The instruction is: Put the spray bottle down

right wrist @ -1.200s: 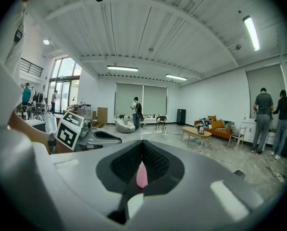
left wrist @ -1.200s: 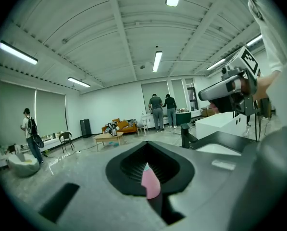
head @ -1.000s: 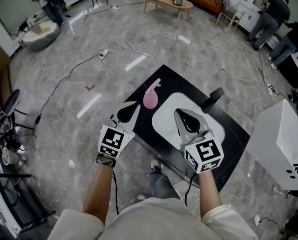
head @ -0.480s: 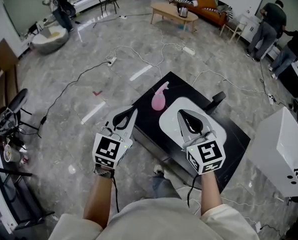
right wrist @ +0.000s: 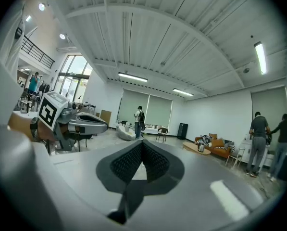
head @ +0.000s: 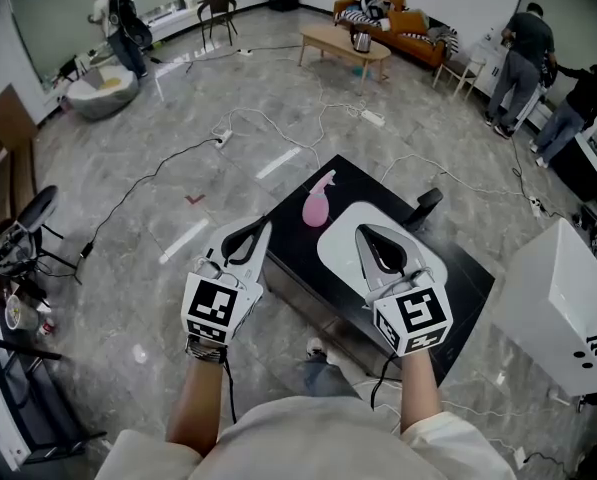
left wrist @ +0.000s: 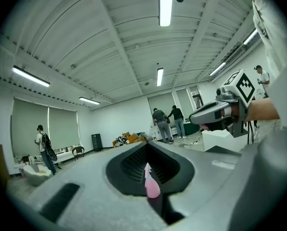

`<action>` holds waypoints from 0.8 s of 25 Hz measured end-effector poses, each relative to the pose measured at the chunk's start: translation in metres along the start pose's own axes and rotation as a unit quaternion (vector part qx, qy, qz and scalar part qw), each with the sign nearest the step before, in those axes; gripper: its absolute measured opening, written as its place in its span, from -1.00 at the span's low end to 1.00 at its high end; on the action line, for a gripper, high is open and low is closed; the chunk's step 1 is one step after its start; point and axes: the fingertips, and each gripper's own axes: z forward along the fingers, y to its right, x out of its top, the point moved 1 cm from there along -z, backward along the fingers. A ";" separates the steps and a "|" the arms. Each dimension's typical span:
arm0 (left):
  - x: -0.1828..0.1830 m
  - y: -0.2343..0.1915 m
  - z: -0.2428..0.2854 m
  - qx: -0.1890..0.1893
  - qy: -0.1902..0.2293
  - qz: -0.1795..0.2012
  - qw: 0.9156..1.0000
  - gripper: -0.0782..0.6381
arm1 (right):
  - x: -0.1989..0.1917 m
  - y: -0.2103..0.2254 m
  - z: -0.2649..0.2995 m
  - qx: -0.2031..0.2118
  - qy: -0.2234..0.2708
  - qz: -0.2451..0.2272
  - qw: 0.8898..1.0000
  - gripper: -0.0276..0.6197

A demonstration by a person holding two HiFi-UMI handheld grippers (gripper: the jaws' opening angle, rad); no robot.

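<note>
A pink spray bottle stands upright on the black table, at its far left part beside a white tray. My left gripper hovers short of the bottle, over the table's left edge, shut and empty. In the left gripper view the bottle shows small through the slot below the closed left gripper tips. My right gripper hangs above the white tray, jaws together with nothing in them. The right gripper points level across the room.
A black handle-like object lies at the table's far edge. A white box stands at the right. Cables run over the grey floor. A wooden coffee table, a sofa and several people are far off.
Both grippers have risen and drawn back from the table, jaws staying closed. The pink bottle stands unmoved on the table.
</note>
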 end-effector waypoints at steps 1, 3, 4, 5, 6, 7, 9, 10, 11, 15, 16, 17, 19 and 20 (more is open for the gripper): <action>0.002 0.001 -0.001 -0.001 0.001 0.002 1.000 -0.78 | 0.001 0.000 -0.002 -0.002 -0.001 -0.005 1.000 -0.90; 0.004 0.004 -0.003 -0.002 0.002 0.002 1.000 -0.78 | 0.002 -0.001 -0.006 -0.004 -0.004 -0.012 1.000 -0.90; 0.004 0.005 -0.005 -0.003 0.003 0.002 1.000 -0.78 | 0.001 -0.002 -0.007 -0.004 -0.005 -0.013 1.000 -0.90; 0.004 0.006 -0.006 -0.003 0.003 0.001 1.000 -0.78 | 0.001 -0.002 -0.008 -0.005 -0.005 -0.012 1.000 -0.90; 0.005 0.008 -0.007 -0.003 0.003 0.001 1.000 -0.78 | 0.001 -0.003 -0.009 -0.006 -0.005 -0.012 1.000 -0.90; 0.005 0.009 -0.008 -0.004 0.003 0.002 1.000 -0.78 | 0.001 -0.003 -0.010 -0.007 -0.005 -0.012 1.000 -0.90; 0.005 0.011 -0.010 -0.005 0.003 0.003 1.000 -0.78 | 0.001 -0.003 -0.012 -0.009 -0.005 -0.012 1.000 -0.90; 0.005 0.012 -0.012 -0.005 0.002 0.004 1.000 -0.78 | 0.001 -0.003 -0.013 -0.010 -0.005 -0.013 1.000 -0.90; 0.006 0.013 -0.013 -0.006 0.002 0.005 1.000 -0.78 | 0.002 -0.003 -0.014 -0.011 -0.004 -0.015 1.000 -0.90; 0.008 0.015 -0.013 -0.012 0.003 0.003 1.000 -0.78 | 0.004 -0.003 -0.015 -0.012 -0.001 -0.020 1.000 -0.90; 0.007 0.015 -0.013 -0.014 0.003 0.001 1.000 -0.78 | 0.003 -0.003 -0.014 -0.012 -0.002 -0.020 1.000 -0.90; 0.005 0.016 -0.013 -0.016 0.003 0.001 1.000 -0.78 | 0.003 -0.004 -0.013 -0.011 -0.003 -0.020 1.000 -0.90; 0.003 0.017 -0.013 -0.020 0.001 0.002 1.000 -0.78 | 0.002 -0.006 -0.011 -0.009 -0.004 -0.021 1.000 -0.90; 0.003 0.018 -0.013 -0.021 0.000 0.003 1.000 -0.78 | 0.002 -0.007 -0.011 -0.008 -0.005 -0.021 1.000 -0.90</action>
